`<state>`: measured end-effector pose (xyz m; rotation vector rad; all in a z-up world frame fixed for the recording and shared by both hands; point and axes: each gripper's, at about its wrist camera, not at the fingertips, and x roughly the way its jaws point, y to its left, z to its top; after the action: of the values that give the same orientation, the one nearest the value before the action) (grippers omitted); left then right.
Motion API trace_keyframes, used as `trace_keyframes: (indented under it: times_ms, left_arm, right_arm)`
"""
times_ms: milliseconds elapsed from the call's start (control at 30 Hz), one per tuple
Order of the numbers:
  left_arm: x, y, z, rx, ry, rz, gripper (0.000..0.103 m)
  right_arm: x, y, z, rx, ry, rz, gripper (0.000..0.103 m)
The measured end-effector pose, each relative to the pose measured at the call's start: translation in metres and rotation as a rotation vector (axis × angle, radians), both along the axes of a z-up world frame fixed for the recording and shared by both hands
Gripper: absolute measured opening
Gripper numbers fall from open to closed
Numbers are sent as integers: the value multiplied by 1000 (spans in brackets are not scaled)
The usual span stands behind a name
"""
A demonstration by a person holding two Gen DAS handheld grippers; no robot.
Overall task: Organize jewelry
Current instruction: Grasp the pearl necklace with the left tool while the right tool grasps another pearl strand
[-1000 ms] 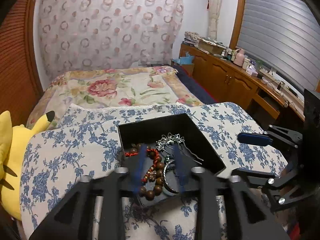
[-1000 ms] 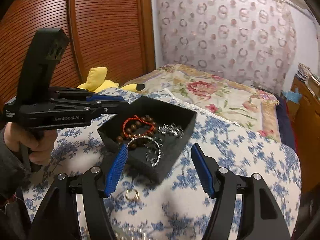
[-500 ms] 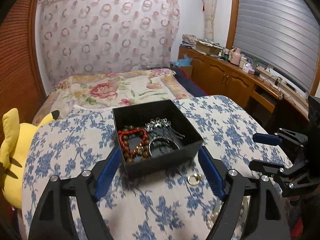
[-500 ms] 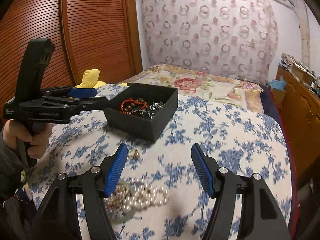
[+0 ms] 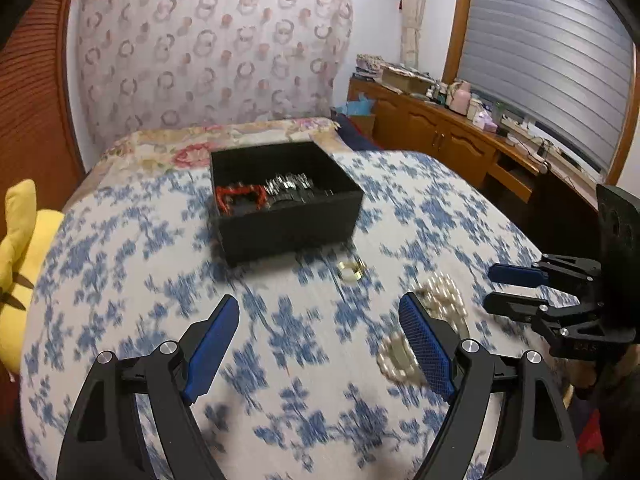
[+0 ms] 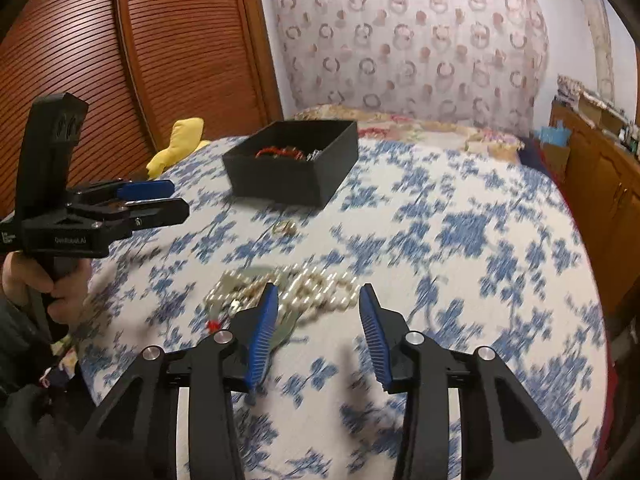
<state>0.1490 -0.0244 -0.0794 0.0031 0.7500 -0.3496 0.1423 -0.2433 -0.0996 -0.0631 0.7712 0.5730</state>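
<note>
A black open box (image 5: 286,216) (image 6: 296,176) sits on the blue-flowered cloth and holds a red bead bracelet (image 5: 240,196) and silver pieces (image 5: 288,184). A gold ring (image 5: 352,270) (image 6: 284,227) lies just in front of the box. Nearer still lies a pearl necklace (image 5: 440,300) (image 6: 312,284), heaped over a pale disc. My left gripper (image 5: 318,308) hovers open and empty, left of the pearls. My right gripper (image 6: 319,292) is above the pearls' near edge. Its jaws are closing, and the pads press on nothing.
A yellow plush toy (image 5: 16,264) (image 6: 176,144) lies at the cloth's left edge. Wooden cabinets (image 5: 440,136) with clutter run along the right wall. Slatted wooden doors (image 6: 160,60) stand at the left. A flowered bedspread (image 5: 180,148) lies behind the box.
Both grippers drew back from the box toward the near side. The left jaws, narrow over the box before, went wide. The right jaws narrowed. The pearls came into view.
</note>
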Motion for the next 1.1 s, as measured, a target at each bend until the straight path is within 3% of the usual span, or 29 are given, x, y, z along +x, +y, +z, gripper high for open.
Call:
trace_keyframes:
  times_ms: [233, 367, 500, 633, 767, 967, 1100]
  left_arm:
    - [-13, -20, -20, 8, 62, -77, 76]
    - [-15, -35, -26, 10, 100, -125, 51]
    - [-16, -47, -32, 26, 119, -161, 33]
    - [-13, -54, -35, 34, 130, -179, 23]
    - [-12, -54, -32, 30, 128, -179, 5]
    - [-14, -44, -14, -8, 88, -158, 4]
    - [-18, -31, 15, -61, 21, -129, 4]
  right_arm:
    - [-10, -1, -7, -36, -5, -7, 45]
    - [-8, -4, -11, -42, 3, -17, 45]
    - [-8, -4, -12, -33, 0, -12, 45]
    - [-7, -6, -14, -20, 6, -16, 45]
    - [-8, -6, -14, -20, 4, -14, 45]
    - [-9, -6, -14, -17, 3, -17, 45]
    - [-8, -6, -14, -17, 4, -20, 45]
